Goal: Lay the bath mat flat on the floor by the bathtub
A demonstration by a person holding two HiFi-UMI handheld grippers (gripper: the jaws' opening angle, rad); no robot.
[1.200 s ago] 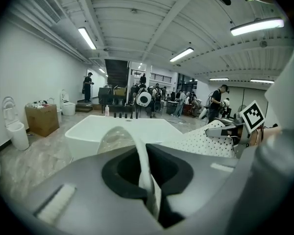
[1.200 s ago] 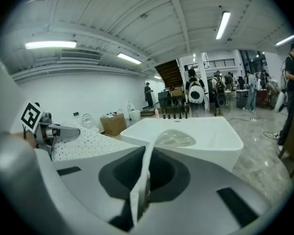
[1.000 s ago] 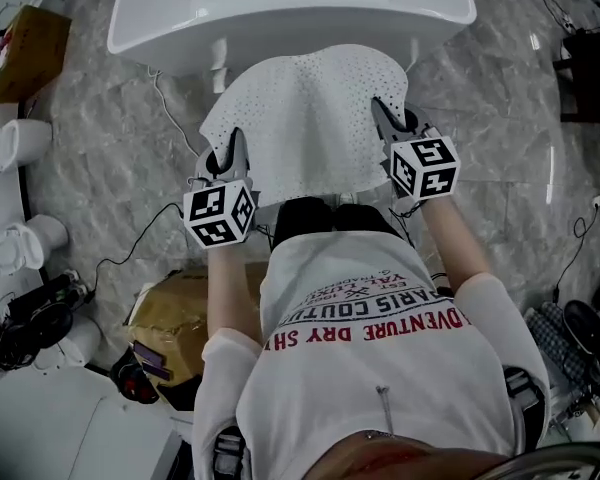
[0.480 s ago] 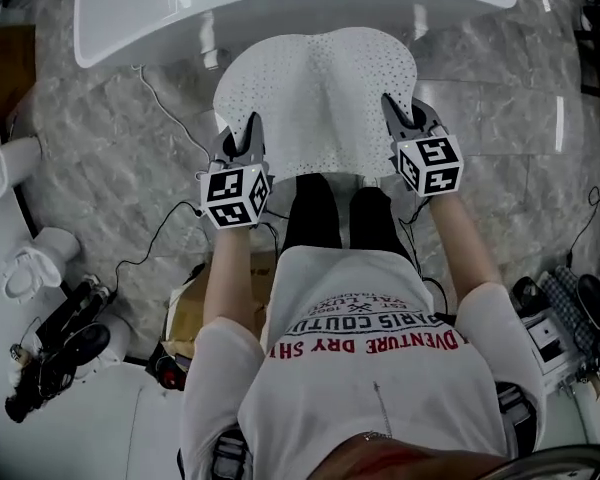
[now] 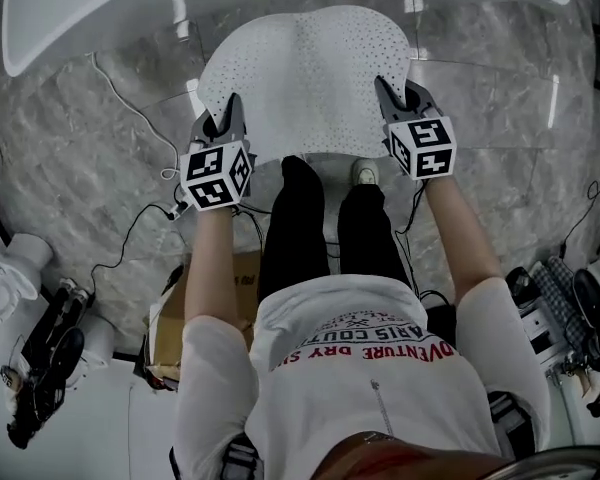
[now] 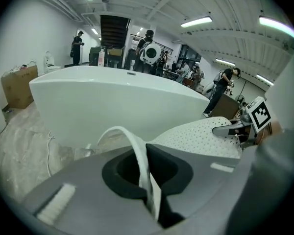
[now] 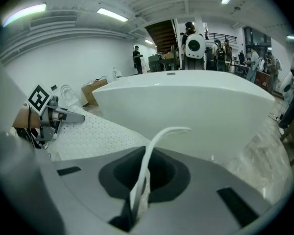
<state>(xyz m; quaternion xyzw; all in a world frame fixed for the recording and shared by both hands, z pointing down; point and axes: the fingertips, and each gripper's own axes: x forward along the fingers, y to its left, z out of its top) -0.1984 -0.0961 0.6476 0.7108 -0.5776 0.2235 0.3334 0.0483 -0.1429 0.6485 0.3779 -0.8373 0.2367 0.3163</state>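
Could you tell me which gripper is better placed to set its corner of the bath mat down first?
Probably the right gripper: like the left gripper, it is shut on a near corner of the bath mat, but a white cable lies on the floor beside the left.

left gripper [image 5: 227, 120]: jaws clamped on the near left edge of the bath mat [image 5: 305, 78]
right gripper [image 5: 392, 93]: jaws clamped on its near right edge
arms: both stretched forward, roughly parallel, grippers pointing away from the body
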